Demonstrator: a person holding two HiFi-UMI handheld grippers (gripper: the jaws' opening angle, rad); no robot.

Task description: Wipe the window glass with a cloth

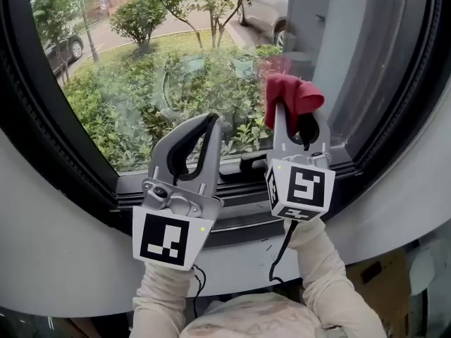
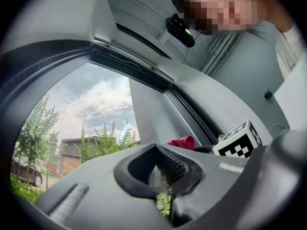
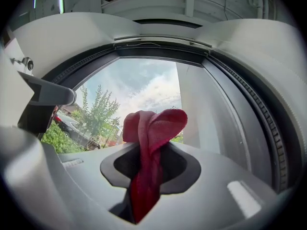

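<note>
The red cloth (image 1: 294, 94), seemingly soft and light, is clamped mid-fold in the right tongs (image 1: 290, 122); the left tongs (image 1: 210, 123) are closed and empty.

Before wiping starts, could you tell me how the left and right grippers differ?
The right gripper clamps a red cloth in its tongs; the left gripper has its tongs shut on nothing. The right gripper stands upright; the left gripper leans rightward. Both point toward the window glass.

Bright daylight pours through the window glass (image 1: 141, 83); pictures are sharp (gripper views bend at dark edges).
</note>
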